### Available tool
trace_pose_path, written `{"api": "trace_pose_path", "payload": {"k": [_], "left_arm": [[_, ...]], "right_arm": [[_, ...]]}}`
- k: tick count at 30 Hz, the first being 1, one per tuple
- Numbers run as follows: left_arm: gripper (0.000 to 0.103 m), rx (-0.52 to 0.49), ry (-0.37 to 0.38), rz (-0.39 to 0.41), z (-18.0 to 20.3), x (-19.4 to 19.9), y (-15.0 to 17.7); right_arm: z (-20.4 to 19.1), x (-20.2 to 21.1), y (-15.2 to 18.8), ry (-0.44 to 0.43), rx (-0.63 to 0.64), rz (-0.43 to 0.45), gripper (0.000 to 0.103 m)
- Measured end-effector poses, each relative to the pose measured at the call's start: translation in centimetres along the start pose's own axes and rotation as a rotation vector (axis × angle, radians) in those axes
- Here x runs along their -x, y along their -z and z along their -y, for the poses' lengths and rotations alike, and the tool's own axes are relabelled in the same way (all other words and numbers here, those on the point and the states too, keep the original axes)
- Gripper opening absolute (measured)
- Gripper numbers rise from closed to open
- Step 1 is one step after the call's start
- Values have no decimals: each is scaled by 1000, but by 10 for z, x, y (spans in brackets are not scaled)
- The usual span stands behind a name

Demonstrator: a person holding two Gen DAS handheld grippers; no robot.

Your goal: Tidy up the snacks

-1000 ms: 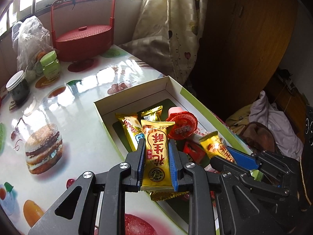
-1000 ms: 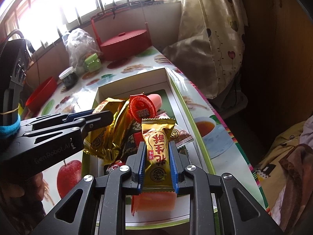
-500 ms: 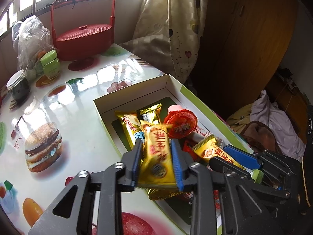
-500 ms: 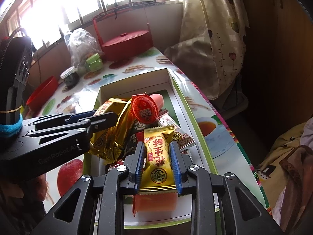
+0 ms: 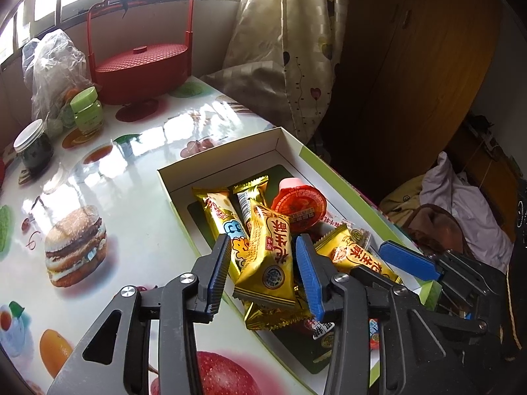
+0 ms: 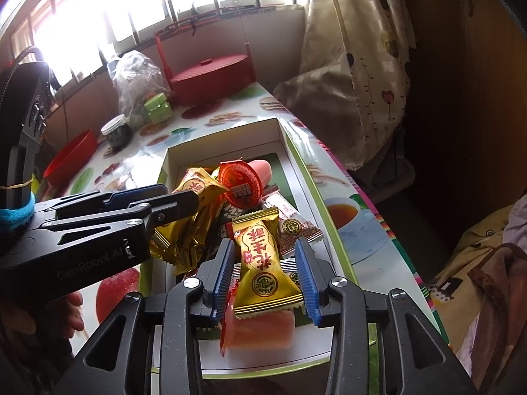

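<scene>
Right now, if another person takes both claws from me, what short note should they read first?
Left claw: open, jaws either side of a gold peanut-candy packet lying on the pile.
Right claw: open, around a second gold packet in the same way.
Both packets lie in the white box, with the red jelly cup and other snacks.
Done: these two are in the box. Left: draw both claws back; whether more snacks remain outside the box cannot be seen.

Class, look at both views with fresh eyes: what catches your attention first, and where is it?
The gold snack packets piled in the white box stand out, one lying between each pair of open tongs. A red jelly cup tops the pile, and a red basket sits by the window.
</scene>
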State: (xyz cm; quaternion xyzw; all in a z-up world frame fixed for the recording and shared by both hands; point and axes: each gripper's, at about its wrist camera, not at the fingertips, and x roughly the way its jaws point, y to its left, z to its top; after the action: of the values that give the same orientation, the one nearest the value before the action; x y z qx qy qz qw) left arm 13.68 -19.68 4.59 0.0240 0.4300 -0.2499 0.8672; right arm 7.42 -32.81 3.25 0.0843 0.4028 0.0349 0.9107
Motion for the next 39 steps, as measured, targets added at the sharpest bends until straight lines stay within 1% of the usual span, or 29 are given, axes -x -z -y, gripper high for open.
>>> {"api": "trace_pose_path", "payload": {"k": [10,12,18,23,27,31,35,37,39], "left_arm": [[45,1,1,17,1,12,5],[45,-1,5,27,0,18,7],[45,1,-7,70,-4,44,20],[45,-3,-19,76,-7,60,36],[45,0,-22,59,-10,70,56],[45,-5,-51,39,-14,74,76],[45,2,-61,6,-18,72,93],[45,0,-81,-10,-19,71,101],[45,-2,-79,-19,-18,70,107]], "right_arm": [[-3,9,4,29,5,25,48],[-5,12,4,37,10,35,52],[-10,22,8,79,8,43,54],[-15,34,15,95,6,50,55],[-21,47,23,104,3,63,56],[-27,58,36,113,14,69,56],[-34,67,53,100,29,63,56],[-37,69,63,91,33,52,56],[-41,69,72,90,37,43,57]]}}
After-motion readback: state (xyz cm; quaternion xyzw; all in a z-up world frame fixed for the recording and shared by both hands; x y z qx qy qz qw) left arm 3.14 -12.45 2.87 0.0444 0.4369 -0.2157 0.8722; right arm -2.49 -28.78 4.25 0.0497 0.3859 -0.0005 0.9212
